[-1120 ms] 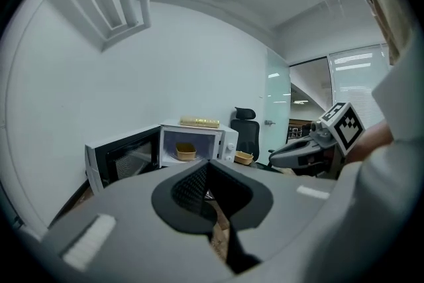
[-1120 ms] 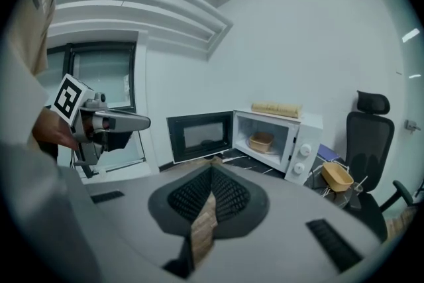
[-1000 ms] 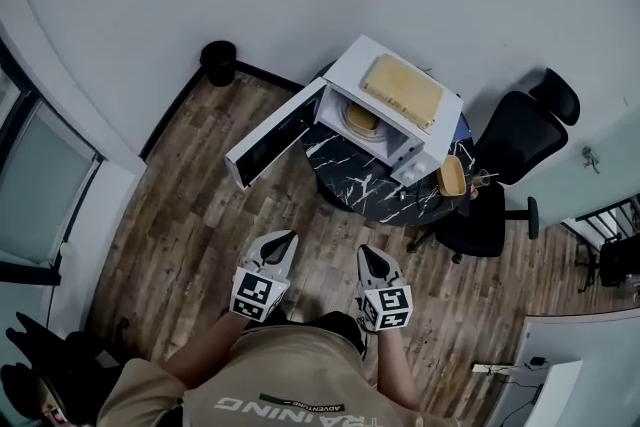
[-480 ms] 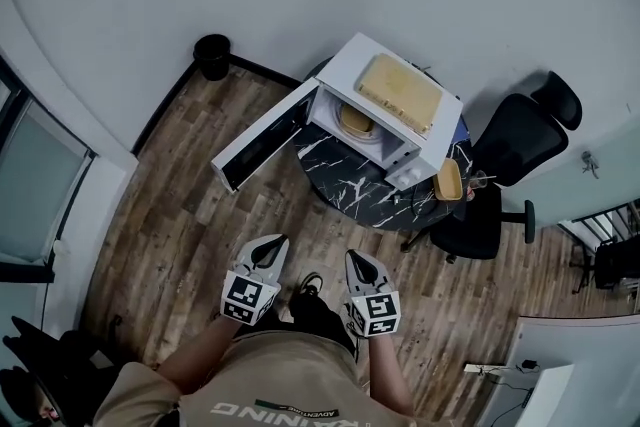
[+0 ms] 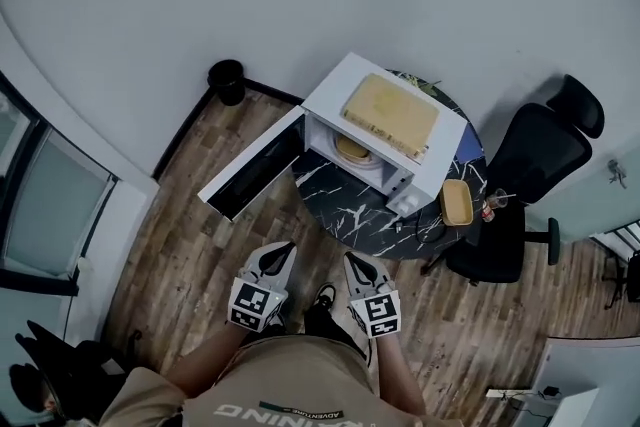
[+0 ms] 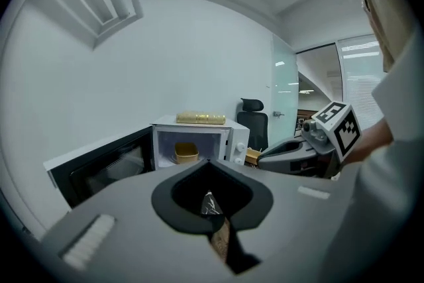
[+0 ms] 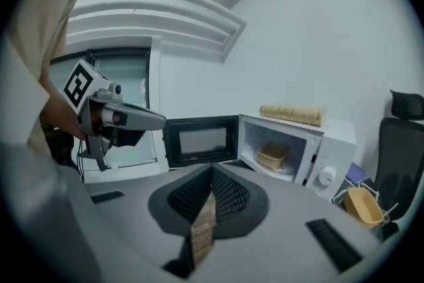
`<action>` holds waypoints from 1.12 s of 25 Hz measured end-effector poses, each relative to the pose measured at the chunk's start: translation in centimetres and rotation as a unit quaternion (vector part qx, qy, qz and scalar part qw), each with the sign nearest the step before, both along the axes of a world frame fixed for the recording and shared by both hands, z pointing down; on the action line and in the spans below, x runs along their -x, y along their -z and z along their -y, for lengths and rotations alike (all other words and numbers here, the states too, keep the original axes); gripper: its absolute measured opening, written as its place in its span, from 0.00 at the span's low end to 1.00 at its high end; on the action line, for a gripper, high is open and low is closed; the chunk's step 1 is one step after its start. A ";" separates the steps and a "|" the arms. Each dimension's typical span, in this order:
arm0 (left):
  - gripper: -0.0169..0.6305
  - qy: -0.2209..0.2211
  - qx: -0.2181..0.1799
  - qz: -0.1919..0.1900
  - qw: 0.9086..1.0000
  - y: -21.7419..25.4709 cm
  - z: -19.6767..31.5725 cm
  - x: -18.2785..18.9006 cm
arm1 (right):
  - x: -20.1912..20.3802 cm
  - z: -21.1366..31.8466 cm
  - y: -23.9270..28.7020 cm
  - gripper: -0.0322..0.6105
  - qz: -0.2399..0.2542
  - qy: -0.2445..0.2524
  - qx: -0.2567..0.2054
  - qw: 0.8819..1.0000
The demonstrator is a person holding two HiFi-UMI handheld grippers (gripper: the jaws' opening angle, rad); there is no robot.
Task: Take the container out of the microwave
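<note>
A white microwave (image 5: 437,160) stands on a round black marble table (image 5: 345,200), its door (image 5: 250,167) swung wide open to the left. A tan container (image 5: 352,148) sits inside on the turntable; it also shows in the left gripper view (image 6: 186,153) and the right gripper view (image 7: 273,156). My left gripper (image 5: 281,251) and right gripper (image 5: 354,262) hang side by side over the wooden floor, well short of the table. Both are shut with nothing in them, seen at the left gripper (image 6: 209,161) and the right gripper (image 7: 211,165).
A flat yellow slab (image 5: 390,115) lies on top of the microwave. A second tan tub (image 5: 457,202) rests at the table's right edge. A black office chair (image 5: 540,160) stands to the right, and a black bin (image 5: 227,80) sits by the wall.
The head view has shifted, so the microwave sits a little lower in the frame. Both grippers stay shut and low, slightly closer together.
</note>
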State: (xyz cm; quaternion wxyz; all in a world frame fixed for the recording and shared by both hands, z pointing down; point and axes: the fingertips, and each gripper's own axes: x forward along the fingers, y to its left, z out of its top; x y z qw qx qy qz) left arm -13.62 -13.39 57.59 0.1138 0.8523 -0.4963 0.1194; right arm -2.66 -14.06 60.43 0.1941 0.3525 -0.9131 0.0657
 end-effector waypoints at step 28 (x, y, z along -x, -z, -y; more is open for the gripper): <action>0.02 0.044 0.026 0.002 0.999 -0.5 6.2 -3.4 | -0.3 5.6 -1.7 0.06 0.052 0.080 0.035 0.995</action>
